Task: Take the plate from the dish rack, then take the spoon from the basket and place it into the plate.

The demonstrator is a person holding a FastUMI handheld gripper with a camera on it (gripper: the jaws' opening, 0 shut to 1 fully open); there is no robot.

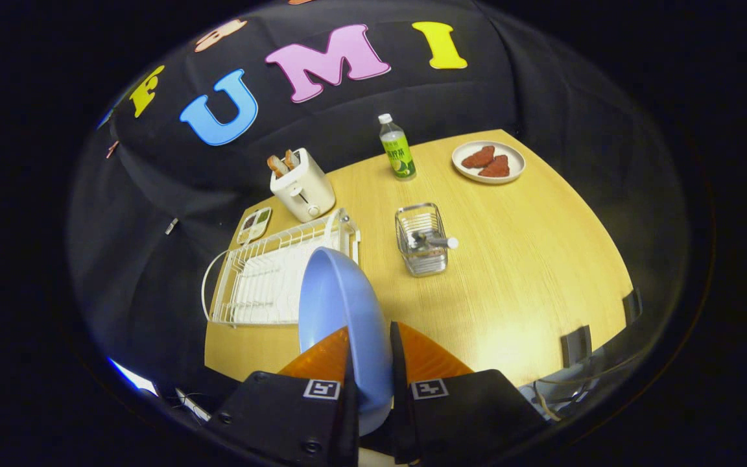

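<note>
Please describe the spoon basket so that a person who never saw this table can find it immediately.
Start from the light wooden table, ahead of the gripper shut on the blue plate. Near its middle, right of the white wire dish rack and in front of the green drink bottle, stands the small silver wire basket. A white-tipped handle sticks out of it.

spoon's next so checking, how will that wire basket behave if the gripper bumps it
The basket looks like thin open wire, so probably light and apt to slide on the smooth table. It is tall for its footprint, and the spoon leans over its rim, so a push near the top might tip it. The gripper is shut on the plate.
</note>
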